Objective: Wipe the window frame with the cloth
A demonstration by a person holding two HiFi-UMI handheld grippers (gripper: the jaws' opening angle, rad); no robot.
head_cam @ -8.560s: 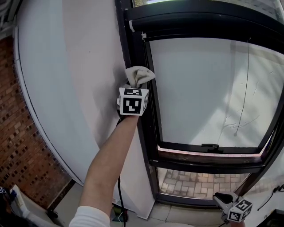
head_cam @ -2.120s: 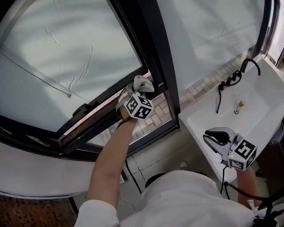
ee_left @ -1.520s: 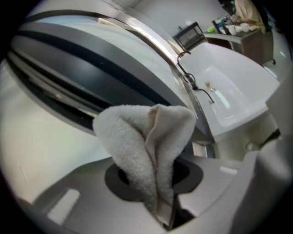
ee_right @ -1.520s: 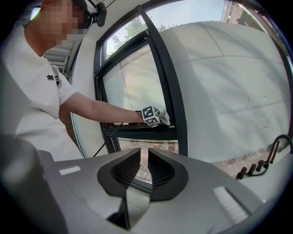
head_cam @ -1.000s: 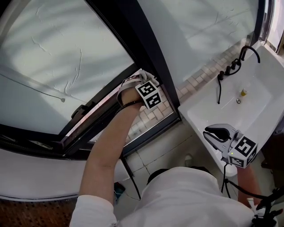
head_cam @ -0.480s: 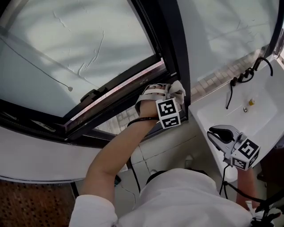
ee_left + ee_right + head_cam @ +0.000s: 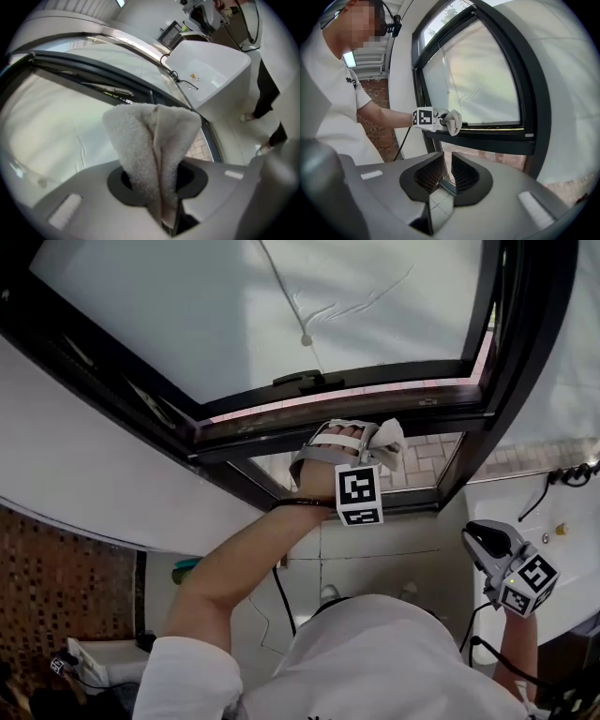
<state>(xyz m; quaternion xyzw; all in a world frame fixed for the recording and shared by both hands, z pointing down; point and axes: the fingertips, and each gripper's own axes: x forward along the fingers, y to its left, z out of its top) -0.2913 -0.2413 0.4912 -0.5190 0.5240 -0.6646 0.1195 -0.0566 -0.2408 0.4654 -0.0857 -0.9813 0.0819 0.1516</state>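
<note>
Head view: left gripper [image 7: 371, 441] clamps cloth [image 7: 392, 444] against window frame [image 7: 281, 423]; right gripper [image 7: 480, 536] closed, empty, beside sink [image 7: 581, 549].

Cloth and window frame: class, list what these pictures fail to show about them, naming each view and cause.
Left gripper view: the cloth, clamped in the left gripper, blocks the spot where it would meet the window frame.
Head view: the cloth bunches over that gripper's tips, so contact cannot be told.
Right gripper view: the cloth is too small to show dirt or dampness.
</note>
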